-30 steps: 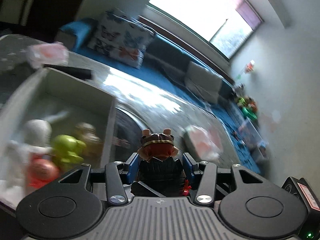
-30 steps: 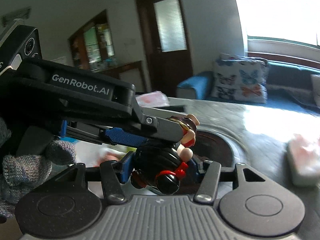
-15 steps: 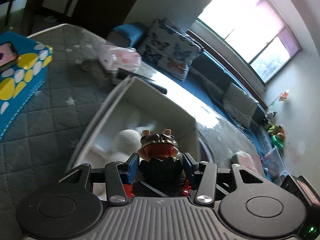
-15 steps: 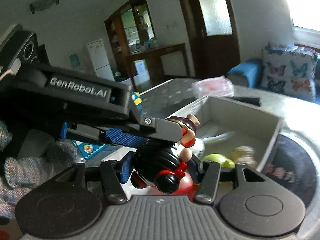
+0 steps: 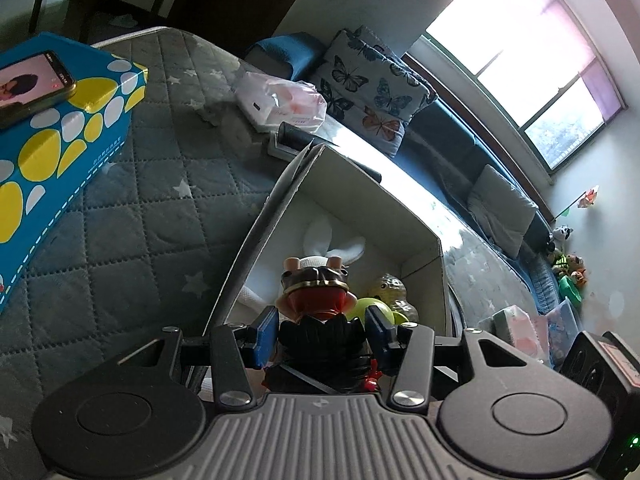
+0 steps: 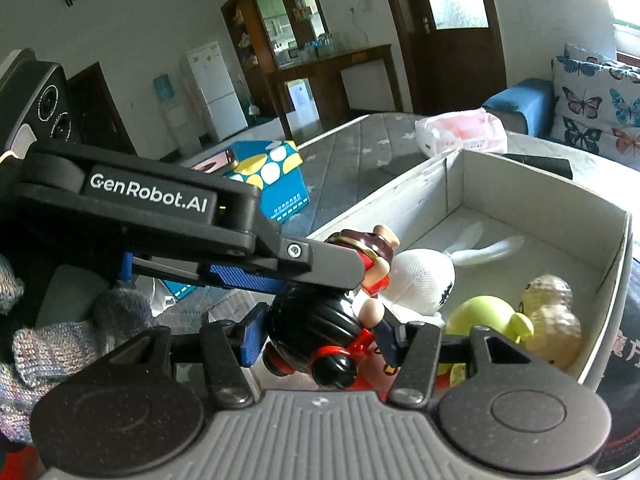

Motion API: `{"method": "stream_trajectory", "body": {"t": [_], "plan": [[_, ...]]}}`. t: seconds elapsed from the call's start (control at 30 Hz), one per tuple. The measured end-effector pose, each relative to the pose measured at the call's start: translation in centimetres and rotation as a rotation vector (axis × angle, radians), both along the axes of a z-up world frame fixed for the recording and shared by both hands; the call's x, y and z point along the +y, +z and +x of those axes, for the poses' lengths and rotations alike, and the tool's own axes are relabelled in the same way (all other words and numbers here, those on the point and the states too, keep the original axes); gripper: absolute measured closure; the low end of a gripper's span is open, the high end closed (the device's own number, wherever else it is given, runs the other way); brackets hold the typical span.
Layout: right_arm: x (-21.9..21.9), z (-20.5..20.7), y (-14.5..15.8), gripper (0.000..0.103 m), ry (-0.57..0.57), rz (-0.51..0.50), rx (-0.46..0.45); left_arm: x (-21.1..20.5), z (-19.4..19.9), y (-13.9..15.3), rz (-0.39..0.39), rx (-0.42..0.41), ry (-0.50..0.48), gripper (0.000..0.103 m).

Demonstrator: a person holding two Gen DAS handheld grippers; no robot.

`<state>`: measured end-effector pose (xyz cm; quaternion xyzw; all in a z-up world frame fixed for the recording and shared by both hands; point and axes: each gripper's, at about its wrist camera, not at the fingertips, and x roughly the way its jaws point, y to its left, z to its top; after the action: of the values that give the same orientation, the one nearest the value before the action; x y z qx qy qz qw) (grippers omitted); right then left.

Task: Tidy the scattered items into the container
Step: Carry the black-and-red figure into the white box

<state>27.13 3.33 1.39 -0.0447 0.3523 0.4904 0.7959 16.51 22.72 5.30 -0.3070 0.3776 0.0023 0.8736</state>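
Note:
A toy figure (image 5: 320, 320) with a black body, red face and brown hat is gripped by both grippers at once. My left gripper (image 5: 322, 326) is shut on its body. My right gripper (image 6: 320, 340) is shut on the same figure (image 6: 316, 320), with the left gripper's arm (image 6: 160, 224) crossing above it. The figure hangs over the near end of an open white box (image 5: 420, 228), also in the right wrist view (image 6: 616, 264). Inside lie a white rabbit plush (image 6: 424, 280), a green toy (image 6: 484, 320) and a translucent yellowish toy (image 6: 552, 316).
A blue box with yellow and white spots (image 5: 60, 148) carries a phone (image 5: 28, 80) on the left. A pink tissue pack (image 5: 280, 100) and a black remote (image 5: 304, 140) lie beyond the box. Another tissue pack (image 5: 524, 328) lies right. The surface is a grey quilted cover (image 5: 140, 208).
Both grippers, holding the figure together, have swung left from over the table's right side to above the white box. The box's toys have come into sharp view.

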Motion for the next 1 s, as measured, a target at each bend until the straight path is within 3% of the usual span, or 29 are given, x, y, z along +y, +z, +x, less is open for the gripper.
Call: {"method": "stream_trajectory", "body": {"t": [0.5,1.0], "plan": [[2.3,-0.3,-0.1,0.047,0.048,-0.11,-0.013,1.1,-0.8,-0.3,0.004,0.019,0.039,0.055],[2.2,-1.1,0.5,0.046,0.037,-0.096,-0.015,1.5,-1.6,0.0,-0.038,-0.002,0.051,0.055]]}}
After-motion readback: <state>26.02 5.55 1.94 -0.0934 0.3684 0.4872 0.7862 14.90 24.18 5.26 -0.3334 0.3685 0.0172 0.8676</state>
